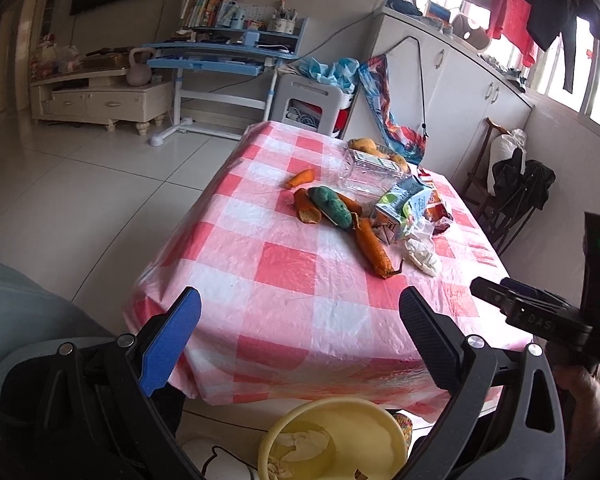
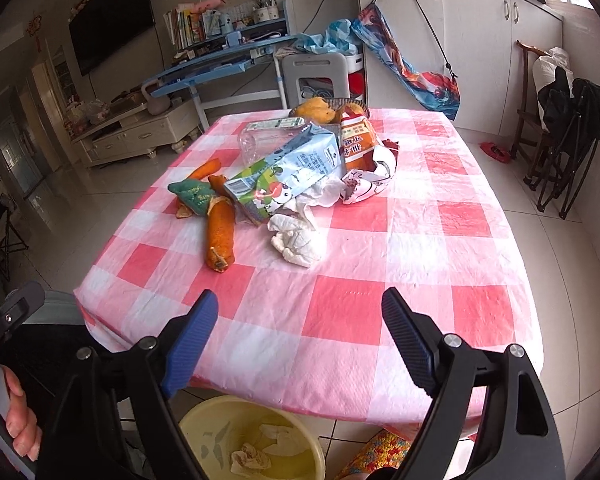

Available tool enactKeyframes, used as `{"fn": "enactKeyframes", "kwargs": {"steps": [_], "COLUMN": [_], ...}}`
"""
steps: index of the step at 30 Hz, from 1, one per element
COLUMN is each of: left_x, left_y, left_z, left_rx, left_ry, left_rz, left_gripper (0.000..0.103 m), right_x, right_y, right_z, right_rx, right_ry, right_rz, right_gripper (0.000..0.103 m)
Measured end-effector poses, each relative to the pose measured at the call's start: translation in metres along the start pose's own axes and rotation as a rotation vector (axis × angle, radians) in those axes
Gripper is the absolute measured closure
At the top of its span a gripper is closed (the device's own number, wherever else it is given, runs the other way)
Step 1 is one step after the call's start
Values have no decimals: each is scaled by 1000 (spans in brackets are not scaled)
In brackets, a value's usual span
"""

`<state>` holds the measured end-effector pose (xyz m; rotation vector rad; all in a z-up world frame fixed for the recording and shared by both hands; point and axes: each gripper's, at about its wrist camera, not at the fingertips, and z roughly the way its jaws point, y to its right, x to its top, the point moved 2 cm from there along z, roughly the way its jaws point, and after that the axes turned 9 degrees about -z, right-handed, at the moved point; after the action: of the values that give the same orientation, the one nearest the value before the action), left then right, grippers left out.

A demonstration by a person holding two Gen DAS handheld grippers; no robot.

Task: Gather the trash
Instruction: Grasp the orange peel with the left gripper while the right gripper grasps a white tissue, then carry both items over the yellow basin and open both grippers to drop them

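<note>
A pile of trash lies on the pink checked table (image 2: 340, 300): a blue milk carton (image 2: 284, 172), a crumpled white tissue (image 2: 296, 242), orange peels (image 2: 220, 232), an orange snack wrapper (image 2: 358, 142), a clear plastic box (image 1: 370, 170) and a green scrap (image 1: 334, 206). A yellow bin (image 2: 204, 432) stands on the floor below the table's near edge, with crumpled tissue inside; it also shows in the left wrist view (image 1: 380, 424). My left gripper (image 1: 300, 320) and my right gripper (image 2: 300, 312) are both open and empty, above the near edge, short of the pile.
A basket of yellow fruit (image 2: 320, 110) sits at the table's far edge. Beyond stand a white stool (image 2: 316, 74), a blue desk (image 2: 220, 64), white cabinets (image 2: 480, 40) and a folded black chair (image 2: 568, 132) at right. Tiled floor surrounds the table.
</note>
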<state>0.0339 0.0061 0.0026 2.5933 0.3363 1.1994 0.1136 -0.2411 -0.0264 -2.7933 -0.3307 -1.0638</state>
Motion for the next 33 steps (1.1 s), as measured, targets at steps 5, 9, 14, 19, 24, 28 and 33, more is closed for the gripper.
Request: {"fn": "enactKeyframes", "kwargs": {"steps": [5, 9, 14, 19, 24, 28, 33], "left_x": [14, 25, 27, 22, 16, 10, 7], "left_y": [39, 55, 68, 81, 76, 55, 36], "left_z": [46, 84, 130, 163, 157, 134, 101], "left_rx": [-39, -44, -33, -28, -63, -70, -67], "left_ry": [-58, -98, -159, -211, -229, -235, -211], "left_rz": [61, 26, 32, 78, 110, 91, 66], "left_gripper": [7, 8, 22, 52, 84, 85, 85], "right_x": [21, 27, 21, 20, 18, 13, 5], "right_y": [7, 10, 14, 8, 6, -1, -26], "right_z": [36, 59, 72, 69, 65, 52, 34], "right_rx": [-3, 7, 27, 57, 102, 159, 223], "right_ry": [-56, -102, -129, -127, -130, -120, -101], "right_rz": [-41, -60, -63, -89, -69, -36, -61], "right_gripper": [39, 42, 56, 77, 86, 86, 86]}}
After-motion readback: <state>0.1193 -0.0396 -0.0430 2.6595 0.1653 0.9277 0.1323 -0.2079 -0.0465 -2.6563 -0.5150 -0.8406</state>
